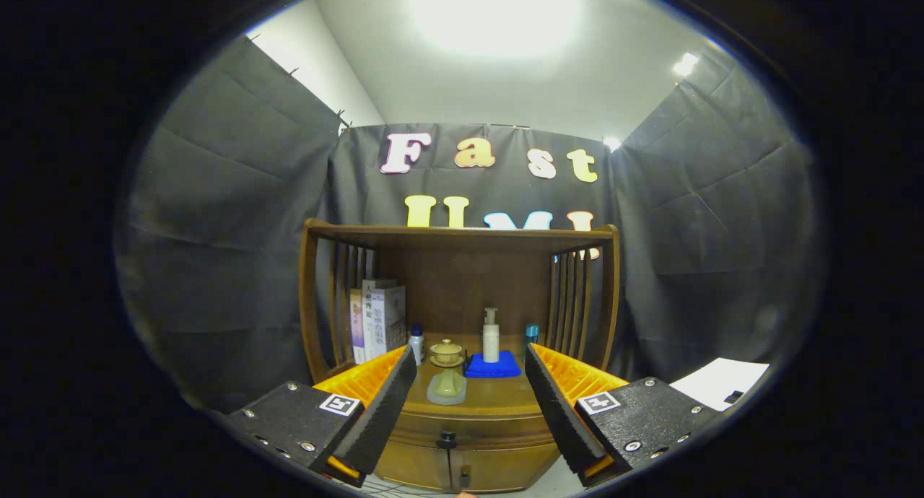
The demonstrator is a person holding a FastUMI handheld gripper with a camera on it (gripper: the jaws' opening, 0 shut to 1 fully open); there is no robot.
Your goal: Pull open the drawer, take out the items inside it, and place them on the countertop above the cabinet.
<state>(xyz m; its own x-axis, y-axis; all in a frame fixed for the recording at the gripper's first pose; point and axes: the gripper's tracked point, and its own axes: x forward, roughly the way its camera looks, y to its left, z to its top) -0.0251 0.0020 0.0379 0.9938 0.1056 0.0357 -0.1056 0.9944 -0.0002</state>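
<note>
The tool [469, 404], fingers spread wide, faces the shut brown wooden drawer [473, 426] with nothing between; the desk [498, 397] front edge lies bare beside a pale soap dish [447, 387].

books [377, 319] left on countertop [498, 395], pump bottle [491, 335] on pad [493, 366] right, drawer [462, 427] below, claw [462, 382] spread before it

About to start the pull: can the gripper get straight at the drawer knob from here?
Probably yes. The gripper is open, its fingers apart and holding nothing, and the drawer knob sits ahead between them on the closed drawer front, with nothing in between.
</note>
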